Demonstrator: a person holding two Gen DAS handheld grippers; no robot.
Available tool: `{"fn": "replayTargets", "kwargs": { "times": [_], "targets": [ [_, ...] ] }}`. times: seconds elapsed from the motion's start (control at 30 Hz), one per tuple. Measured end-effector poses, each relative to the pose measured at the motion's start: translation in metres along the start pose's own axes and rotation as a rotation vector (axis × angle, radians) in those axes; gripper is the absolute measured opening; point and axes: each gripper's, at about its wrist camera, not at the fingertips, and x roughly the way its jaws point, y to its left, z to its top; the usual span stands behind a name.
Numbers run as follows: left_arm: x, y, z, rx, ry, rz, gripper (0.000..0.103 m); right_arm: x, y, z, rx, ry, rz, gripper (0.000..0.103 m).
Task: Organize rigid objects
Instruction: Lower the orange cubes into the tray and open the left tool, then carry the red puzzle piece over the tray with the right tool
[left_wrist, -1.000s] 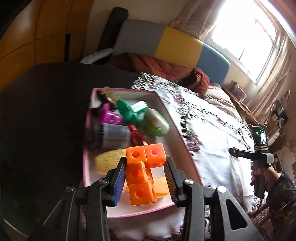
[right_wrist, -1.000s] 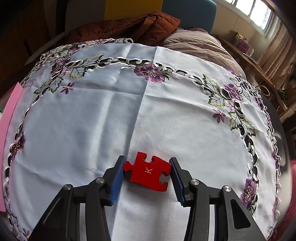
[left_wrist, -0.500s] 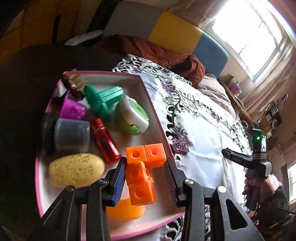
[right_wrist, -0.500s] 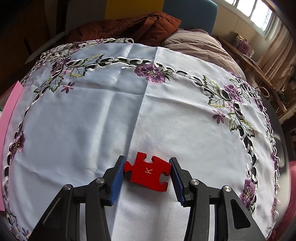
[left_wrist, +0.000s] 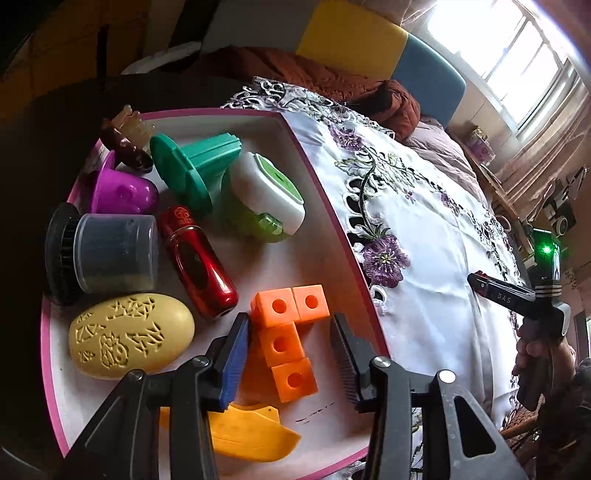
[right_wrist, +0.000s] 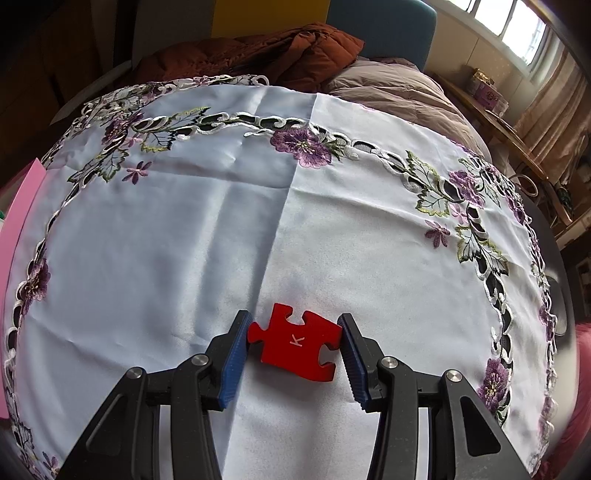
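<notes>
An orange block (left_wrist: 284, 332) of linked cubes lies in the pink-rimmed tray (left_wrist: 325, 206), near its right wall. My left gripper (left_wrist: 290, 321) straddles it. Its jaws are opening, and a thin gap shows between each pad and the cubes. In the right wrist view my right gripper (right_wrist: 293, 315) is shut on a red puzzle piece (right_wrist: 299, 345) marked K, just over the white embroidered tablecloth (right_wrist: 258, 203). The left wrist view also catches that right gripper's body (left_wrist: 517, 295) at the far right, held by a hand.
The tray also holds a yellow oval bar (left_wrist: 129, 336), a red tube (left_wrist: 195, 262), a grey jar (left_wrist: 110, 254), a purple cup (left_wrist: 122, 192), a green plastic part (left_wrist: 192, 166), a white-green case (left_wrist: 266, 192) and a yellow-orange piece (left_wrist: 251, 432). A bed with a brown coat (right_wrist: 258, 55) lies beyond.
My left gripper came down and in over the tray with the orange block, and its jaws have parted off the cubes. The right gripper and puzzle piece have not moved.
</notes>
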Motion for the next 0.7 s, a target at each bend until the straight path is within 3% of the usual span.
{"fn": "replayTargets", "kwargs": {
  "times": [0.27,0.7],
  "targets": [
    [-0.029,-0.001,-0.006,0.036,-0.078,0.039,0.044,0.0,-0.001,0.0,-0.008,-0.001,-0.003,0.048],
    [-0.077,0.005,-0.018,0.08,-0.192,0.208,0.044,-0.002,0.003,0.0,-0.024,-0.009,-0.02,0.048]
  ]
}}
